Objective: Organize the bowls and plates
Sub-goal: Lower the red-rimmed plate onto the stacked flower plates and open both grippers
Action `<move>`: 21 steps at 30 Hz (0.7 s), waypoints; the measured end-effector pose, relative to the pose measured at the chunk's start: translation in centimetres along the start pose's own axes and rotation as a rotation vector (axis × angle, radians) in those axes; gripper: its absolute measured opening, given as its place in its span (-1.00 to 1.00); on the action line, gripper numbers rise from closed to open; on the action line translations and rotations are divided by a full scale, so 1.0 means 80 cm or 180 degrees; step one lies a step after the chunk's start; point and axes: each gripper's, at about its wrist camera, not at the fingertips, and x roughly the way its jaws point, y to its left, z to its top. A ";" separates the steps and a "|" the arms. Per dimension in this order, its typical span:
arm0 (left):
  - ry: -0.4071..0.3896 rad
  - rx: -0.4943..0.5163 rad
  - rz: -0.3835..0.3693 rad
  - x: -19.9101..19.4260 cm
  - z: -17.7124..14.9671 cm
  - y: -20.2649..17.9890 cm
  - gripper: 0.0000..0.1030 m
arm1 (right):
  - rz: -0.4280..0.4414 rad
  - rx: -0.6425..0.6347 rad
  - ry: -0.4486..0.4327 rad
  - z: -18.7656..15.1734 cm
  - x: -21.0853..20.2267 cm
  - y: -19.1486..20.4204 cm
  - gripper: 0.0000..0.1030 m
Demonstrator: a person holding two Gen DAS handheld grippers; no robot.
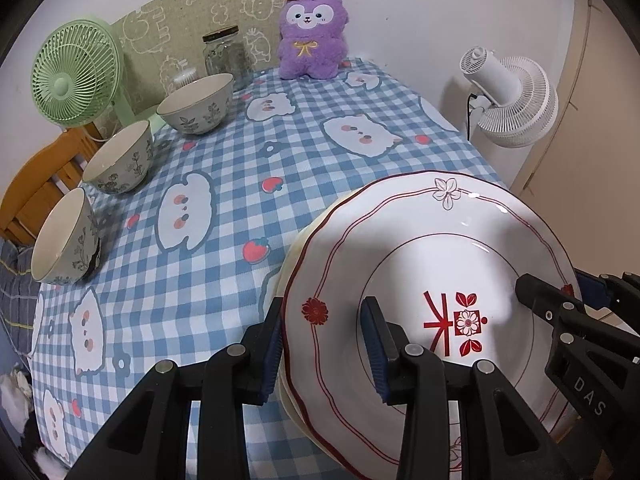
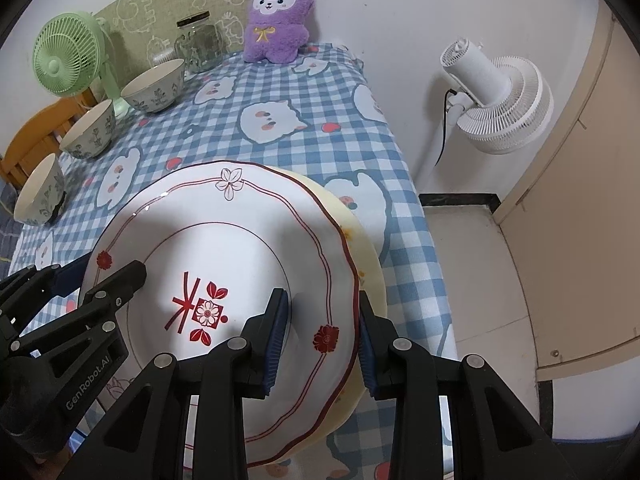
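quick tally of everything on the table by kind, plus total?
Bowls: 3
Plates: 2, red-trimmed plate stacked on cream plate
Glass jar: 1
Purple plush toy: 1
Total: 7

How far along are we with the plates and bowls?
Done: nothing is visibly finished yet. In hand: both grippers, left gripper and right gripper, clamp opposite rims of the plate stack, red-patterned plate on top. Left: three bowls stand separately, unstacked.

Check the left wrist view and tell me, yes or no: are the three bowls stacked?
No: the three bowls stand apart in a row along the table's left edge, none nested inside another.
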 end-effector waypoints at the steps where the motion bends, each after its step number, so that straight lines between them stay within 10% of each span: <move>1: -0.0001 0.0009 0.0008 0.000 0.000 0.000 -0.26 | -0.0013 -0.0002 0.0003 0.000 0.000 0.000 -0.31; 21: -0.0104 0.0188 -0.0140 0.001 -0.003 -0.009 0.04 | -0.0367 -0.0143 0.0094 0.000 0.004 0.014 -0.30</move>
